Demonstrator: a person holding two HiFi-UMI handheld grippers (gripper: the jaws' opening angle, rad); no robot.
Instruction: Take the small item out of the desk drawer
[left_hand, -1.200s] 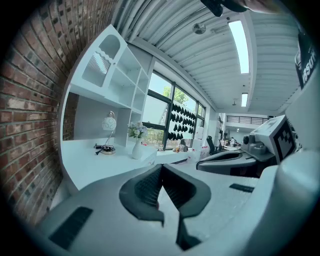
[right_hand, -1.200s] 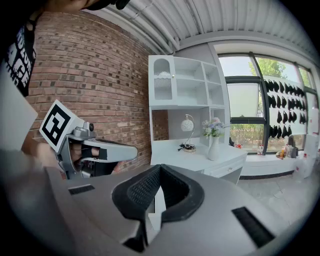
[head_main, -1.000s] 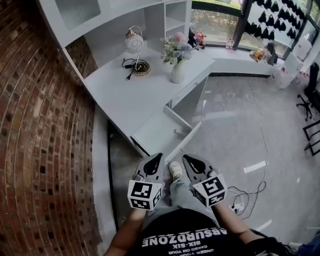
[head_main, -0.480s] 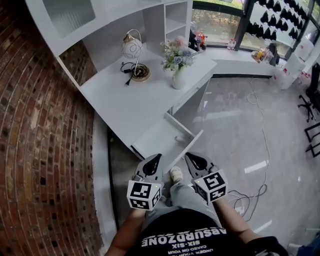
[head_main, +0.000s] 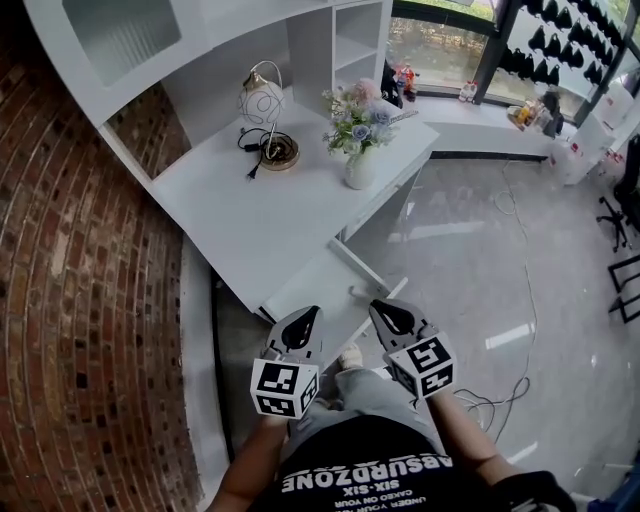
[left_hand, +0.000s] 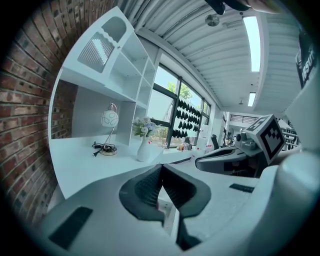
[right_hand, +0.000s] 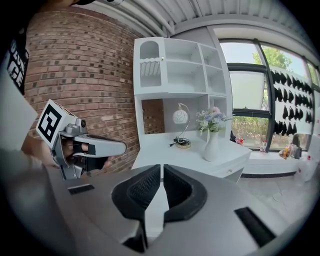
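Note:
A white desk (head_main: 250, 215) stands against the brick wall, and its drawer (head_main: 310, 285) is pulled out toward me. A small pale thing (head_main: 357, 291) shows at the drawer's near right part; I cannot tell whether it is an item or a knob. My left gripper (head_main: 308, 313) hangs shut just short of the drawer's near edge, with nothing in it. My right gripper (head_main: 379, 305) is beside it, also shut and empty, close to the drawer's right corner. In the left gripper view the left gripper (left_hand: 161, 167) points at the desk; the right gripper (right_hand: 162, 167) does the same in its own view.
A round lamp (head_main: 262, 100) with a coiled cord and a white vase of flowers (head_main: 358, 165) stand on the desk top. White shelves (head_main: 340, 45) rise behind it. The brick wall (head_main: 80, 300) runs along the left. Cables (head_main: 495, 395) lie on the glossy floor at right.
The desk and drawer have slid lower in the head view and now lie closer to both gripper tips. Both grippers stay shut and side by side.

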